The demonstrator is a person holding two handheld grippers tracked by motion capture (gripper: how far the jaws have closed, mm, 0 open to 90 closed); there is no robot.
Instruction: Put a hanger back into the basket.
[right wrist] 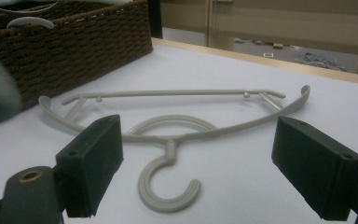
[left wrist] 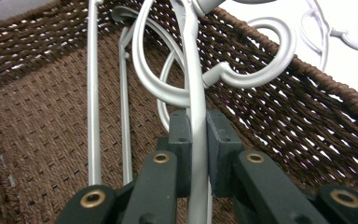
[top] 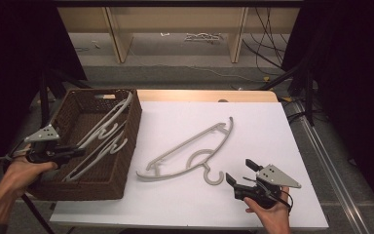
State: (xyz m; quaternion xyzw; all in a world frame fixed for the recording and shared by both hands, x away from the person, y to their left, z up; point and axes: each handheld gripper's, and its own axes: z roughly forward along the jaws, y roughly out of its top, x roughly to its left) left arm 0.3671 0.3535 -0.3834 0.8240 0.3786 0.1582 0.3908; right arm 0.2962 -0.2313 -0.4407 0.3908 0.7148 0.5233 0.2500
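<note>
A pale grey hanger (top: pixel 190 146) lies flat on the white table top (top: pixel 253 122), its hook (top: pixel 214 176) turned toward me. My right gripper (top: pixel 239 171) stands open just right of that hook, touching nothing. In the right gripper view the hook (right wrist: pixel 168 186) lies on the table between the spread pads (right wrist: pixel 93 163) of the right gripper (right wrist: pixel 205 163). At the left, a brown wicker basket (top: pixel 131 136) holds more grey hangers (top: pixel 102 131). My left gripper (top: pixel 80 151) reaches into it. Its jaws (left wrist: pixel 198 149) are shut on the bar of one hanger (left wrist: pixel 193 70).
A second hanger (left wrist: pixel 93 93) leans along the basket floor beside the held one. The basket wall (left wrist: pixel 307 116) rises close to the right of the left gripper. Beyond the table's far edge (top: pixel 204 95) are a floor, wooden legs and cables.
</note>
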